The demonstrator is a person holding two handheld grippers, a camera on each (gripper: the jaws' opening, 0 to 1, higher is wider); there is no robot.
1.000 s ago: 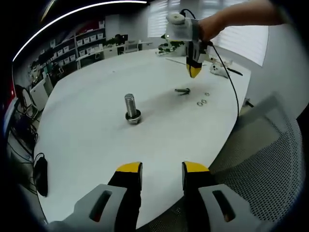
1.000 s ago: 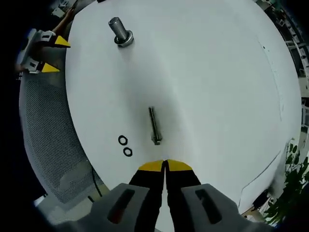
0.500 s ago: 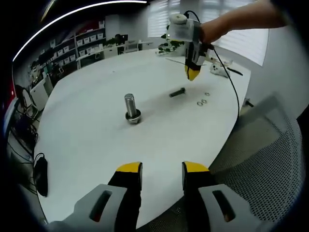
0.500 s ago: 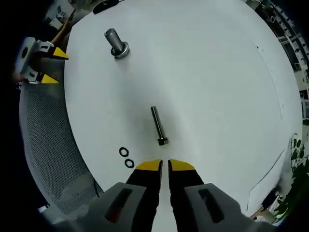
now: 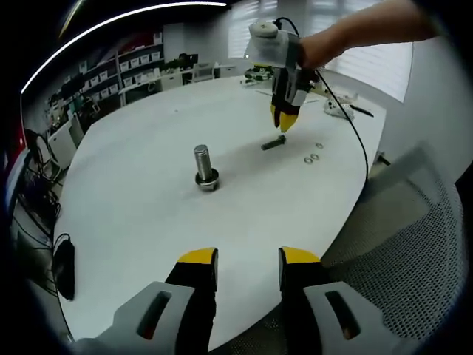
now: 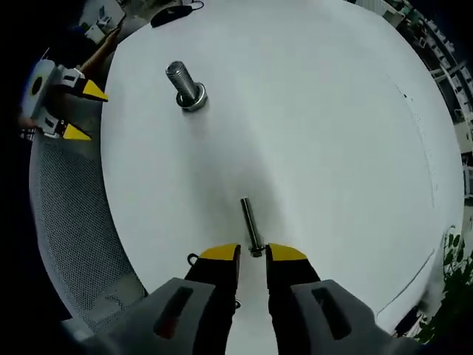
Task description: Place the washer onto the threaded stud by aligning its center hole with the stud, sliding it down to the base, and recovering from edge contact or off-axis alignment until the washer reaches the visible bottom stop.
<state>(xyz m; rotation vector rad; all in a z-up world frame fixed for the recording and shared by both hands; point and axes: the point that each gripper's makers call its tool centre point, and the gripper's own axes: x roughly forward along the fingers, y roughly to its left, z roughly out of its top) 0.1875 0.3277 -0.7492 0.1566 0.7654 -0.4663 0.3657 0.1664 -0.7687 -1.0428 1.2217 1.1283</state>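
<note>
My right gripper (image 6: 252,253), jaws narrowly parted, straddles the slim grey loose bolt (image 6: 250,224) — grabbing it, not the small steel washers (image 5: 312,157), stalls the upright threaded stud (image 6: 184,83) task, while my left gripper (image 5: 244,259) waits open-jawed at the white bench (image 5: 148,222) edge.

White table (image 5: 140,214): stud (image 5: 205,167), bolt (image 6: 251,226), washers (image 5: 310,157)

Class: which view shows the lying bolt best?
The right gripper view: the bolt lies close, seen along its whole length, its head between the open right claw. In the left gripper view it is small and distant.
</note>
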